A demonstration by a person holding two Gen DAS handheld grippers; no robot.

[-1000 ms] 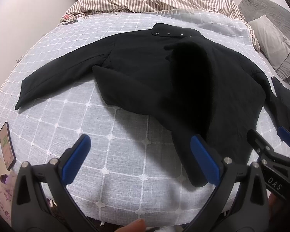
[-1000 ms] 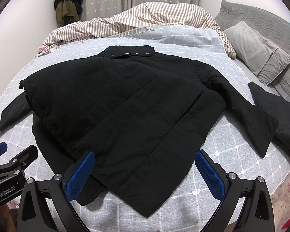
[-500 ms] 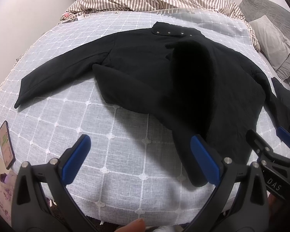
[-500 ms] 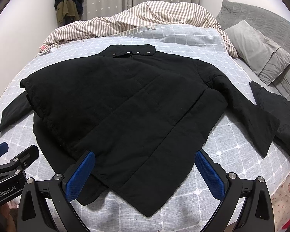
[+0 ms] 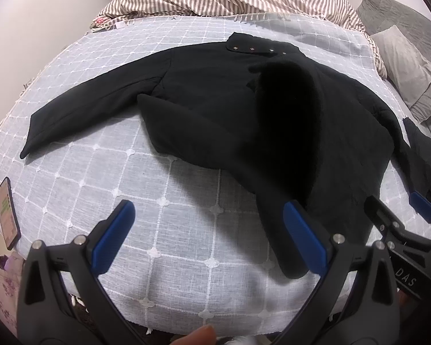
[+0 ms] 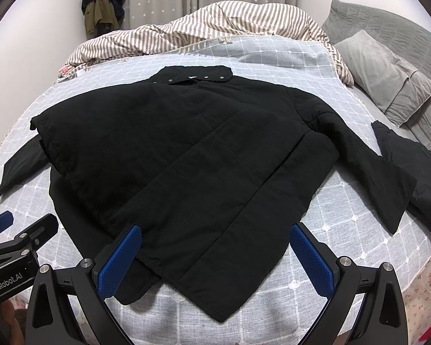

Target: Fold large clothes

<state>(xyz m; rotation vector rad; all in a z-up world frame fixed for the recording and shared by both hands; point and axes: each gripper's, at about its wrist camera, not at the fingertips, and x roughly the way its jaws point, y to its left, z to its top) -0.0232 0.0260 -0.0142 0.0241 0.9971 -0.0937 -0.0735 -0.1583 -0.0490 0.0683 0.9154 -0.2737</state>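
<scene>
Black jacket [image 6: 186, 155] lies unmoved mid-frame on the bed [image 5: 163, 201] since a second ago; my left hand-held gripper [image 5: 207, 238] and right hand-held gripper [image 6: 215, 258] hover wide, nothing grasped, next fold not begun.

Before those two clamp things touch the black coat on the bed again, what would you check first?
1. Left gripper open and empty: ok.
2. Right gripper open and empty: ok.
3. Black quilted jacket flat: not ok, one side is folded over the body.
4. Both sleeves spread out: ok.
5. Folded dark garment clear of the jacket: not ok, it lies against the sleeve tip.
6. Smartphone clear of the jacket: ok.
</scene>
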